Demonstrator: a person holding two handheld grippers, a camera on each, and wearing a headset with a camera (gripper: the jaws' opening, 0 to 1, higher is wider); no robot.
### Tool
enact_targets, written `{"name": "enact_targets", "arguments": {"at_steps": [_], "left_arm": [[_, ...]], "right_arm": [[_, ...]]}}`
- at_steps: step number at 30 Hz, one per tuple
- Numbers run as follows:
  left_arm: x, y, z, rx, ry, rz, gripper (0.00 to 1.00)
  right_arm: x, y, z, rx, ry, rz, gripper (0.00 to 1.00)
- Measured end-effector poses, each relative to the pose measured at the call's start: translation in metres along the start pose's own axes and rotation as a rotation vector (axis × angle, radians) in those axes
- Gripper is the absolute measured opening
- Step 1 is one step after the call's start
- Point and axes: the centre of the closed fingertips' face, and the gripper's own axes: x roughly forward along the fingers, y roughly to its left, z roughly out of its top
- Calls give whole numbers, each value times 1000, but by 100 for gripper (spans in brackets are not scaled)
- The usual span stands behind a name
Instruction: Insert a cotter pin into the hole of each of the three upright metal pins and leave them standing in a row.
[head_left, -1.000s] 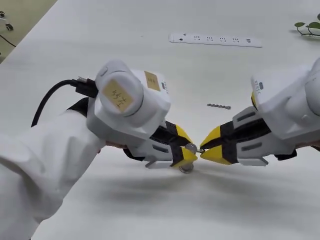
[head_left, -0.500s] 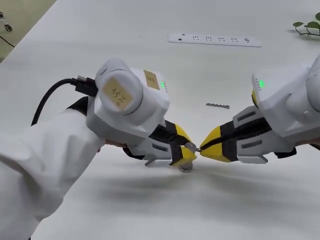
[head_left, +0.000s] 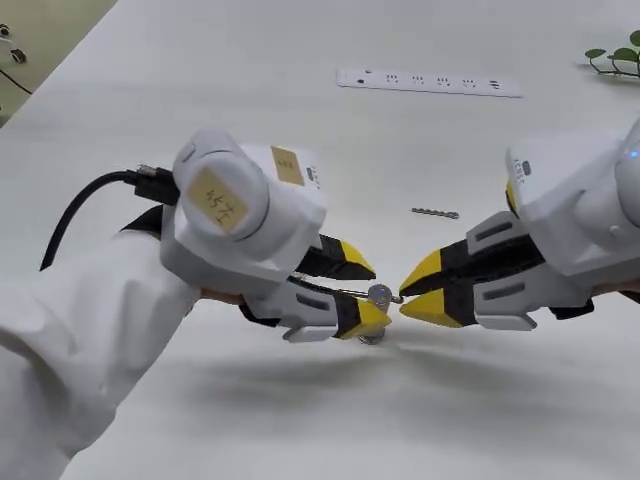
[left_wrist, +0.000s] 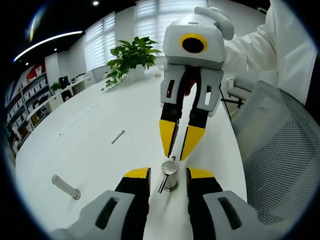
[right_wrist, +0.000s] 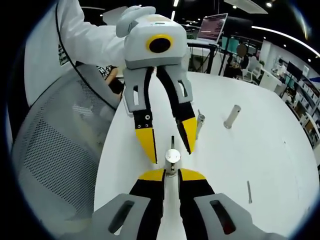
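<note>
Two hand-held grippers with yellow-tipped black fingers meet tip to tip over a smooth white table (head_left: 250, 110). One short, round-headed metal pin (left_wrist: 170, 176) of dull steel stands upright between them. The left gripper (head_left: 368, 291) has its fingers spread, one on each side of the metal pin and apart from it; the right gripper (head_left: 404, 298) has its fingers pinched together on a thin wire cotter pin (left_wrist: 161, 187) that runs slantwise through the metal pin's stem. A second cotter pin (head_left: 437, 212) lies loose on the table beyond; a second metal pin (left_wrist: 65, 186), a stout cylinder, lies on its side well apart; a slimmer grey piece (right_wrist: 200, 123) stands near it, too small to make out. One long white power strip (head_left: 430, 80) sits at the far edge; a leafy green plant (left_wrist: 131, 55) and a mesh-backed chair (left_wrist: 280, 150) are behind.
</note>
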Motion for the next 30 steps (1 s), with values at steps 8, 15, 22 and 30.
{"name": "enact_targets", "arguments": {"at_steps": [8, 15, 22, 30], "left_arm": [[-19, -13, 4, -103, -78, 21, 40], [-39, -23, 0, -186, -138, 83, 65], [-54, -31, -14, -239, -97, 110, 78], [-63, -32, -23, -283, -94, 149, 96]], "right_arm": [[3, -2, 4, 58, -21, -6, 15], [7, -5, 4, 87, -23, -16, 19], [12, 0, 7, 96, -29, -3, 18], [19, 1, 7, 93, -19, 19, 16]]}}
